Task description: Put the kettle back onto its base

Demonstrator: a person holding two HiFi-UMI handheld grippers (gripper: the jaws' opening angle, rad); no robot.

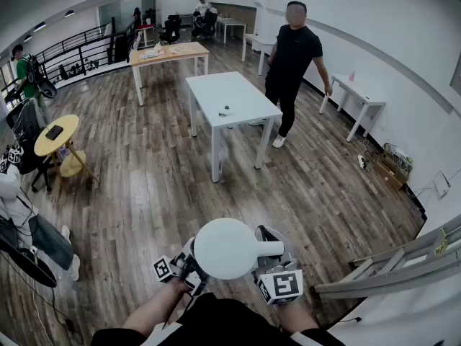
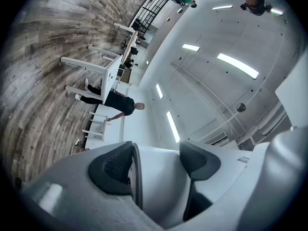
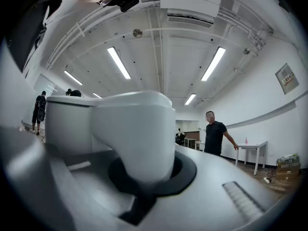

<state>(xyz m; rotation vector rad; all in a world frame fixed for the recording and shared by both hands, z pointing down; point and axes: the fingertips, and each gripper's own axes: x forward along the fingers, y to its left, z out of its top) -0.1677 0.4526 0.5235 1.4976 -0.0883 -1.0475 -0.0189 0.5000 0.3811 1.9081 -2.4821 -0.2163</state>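
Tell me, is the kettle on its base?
Off: the right gripper holds the kettle over the floor; what looks like its base sits on the white table ahead.

Kettle base (image 1: 227, 111) on white table (image 1: 216, 89)

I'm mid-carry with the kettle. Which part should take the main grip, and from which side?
The handle, from the right. It juts sideways from the round kettle and is narrow enough for jaws to close around. The right gripper is clamped there.
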